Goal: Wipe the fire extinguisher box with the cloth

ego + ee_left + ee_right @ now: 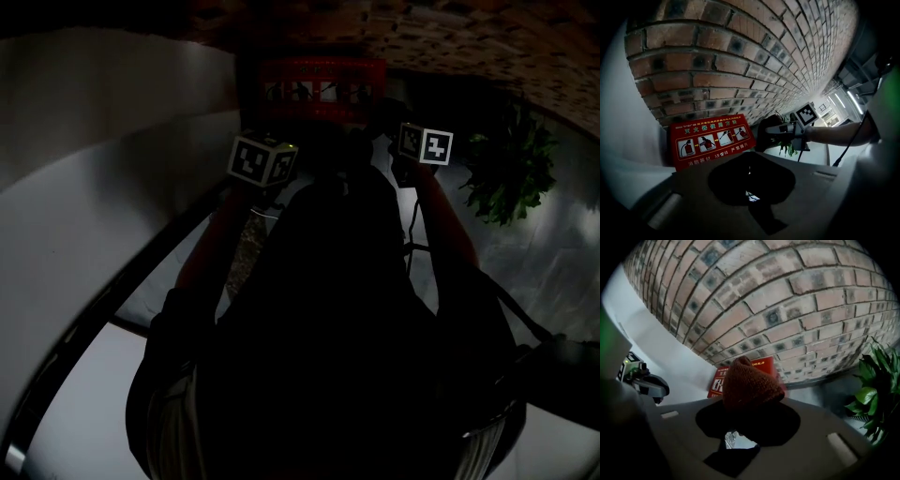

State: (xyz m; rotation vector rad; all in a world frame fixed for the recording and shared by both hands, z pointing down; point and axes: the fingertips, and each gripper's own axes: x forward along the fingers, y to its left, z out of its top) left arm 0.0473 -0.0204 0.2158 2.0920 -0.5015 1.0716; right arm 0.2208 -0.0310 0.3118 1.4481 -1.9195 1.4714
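A brick wall (pixel 787 296) rises behind the red fire extinguisher box (pixel 710 140) at its foot, white pictograms on its front. The right gripper (pixel 749 414) clamps a brown knitted cloth (pixel 750 385) that hides part of the box. The left gripper (pixel 751 174) has its jaws together, empty. The head view is mostly dark.

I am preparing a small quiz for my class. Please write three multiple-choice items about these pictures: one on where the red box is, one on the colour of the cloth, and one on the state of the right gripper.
1. Where is the fire extinguisher box?
A. At the foot of the brick wall
B. Inside a cupboard
C. On top of a plant

2. What colour is the cloth?
A. White
B. Rust brown
C. Blue

3. What is the state of the right gripper?
A. Open and empty
B. Shut on a leaf
C. Shut on the cloth

Answers:
1. A, bricks rise directly behind the box.
2. B, the knit looks rust brown.
3. C, the cloth sticks out from between its jaws.
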